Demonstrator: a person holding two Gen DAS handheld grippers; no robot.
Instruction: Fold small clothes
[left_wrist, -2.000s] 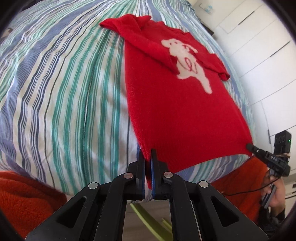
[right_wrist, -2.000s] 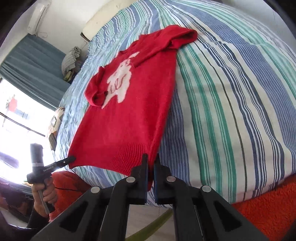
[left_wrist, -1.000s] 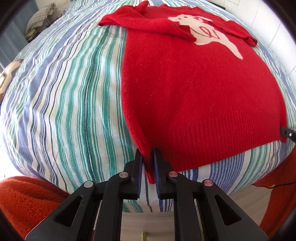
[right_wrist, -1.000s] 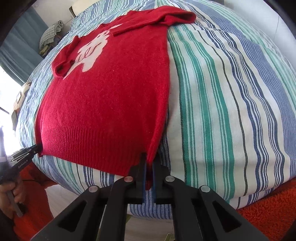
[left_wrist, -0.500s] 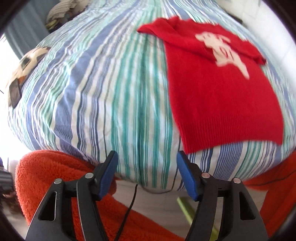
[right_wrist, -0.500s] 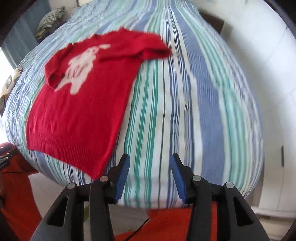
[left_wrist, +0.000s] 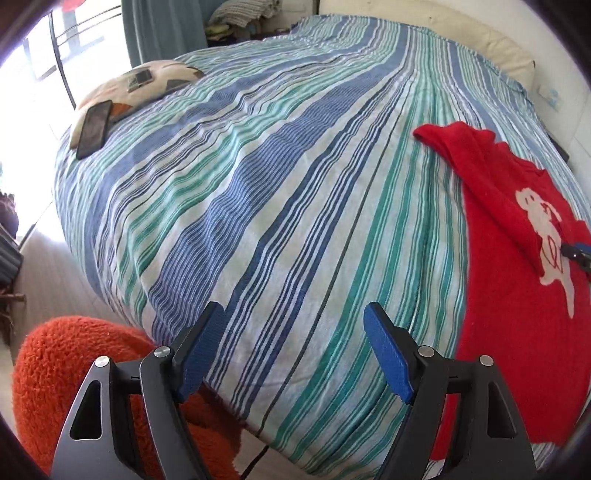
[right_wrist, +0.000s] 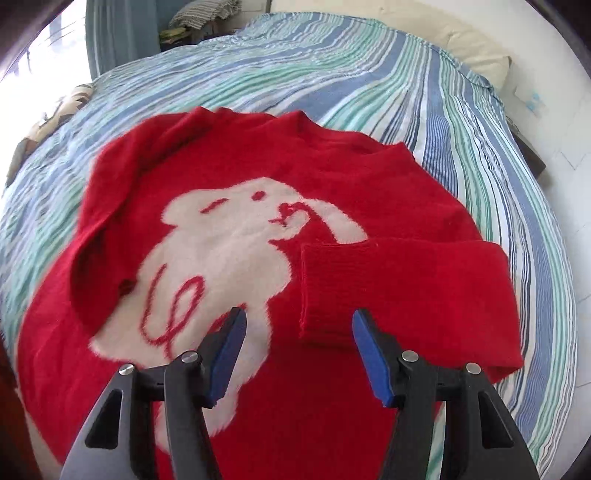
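A red sweater with a white animal figure lies flat on the striped bed sheet, both sleeves folded in over its chest. My right gripper hovers over the chest, its jaws opening with nothing between them. The right sleeve's ribbed cuff lies just ahead of it. In the left wrist view the sweater is at the right edge. My left gripper is over bare sheet to the sweater's left, jaws opening and empty. The tip of the right gripper shows over the figure.
A dark phone rests on a patterned cushion at the bed's far left. Orange fleece sits below the near bed edge. A cream pillow lies at the head, with a curtain and folded cloths behind.
Both grippers let go of the sweater's hem corners and opened. The left one swung left over bare sheet. The right one moved forward over the sweater's chest.
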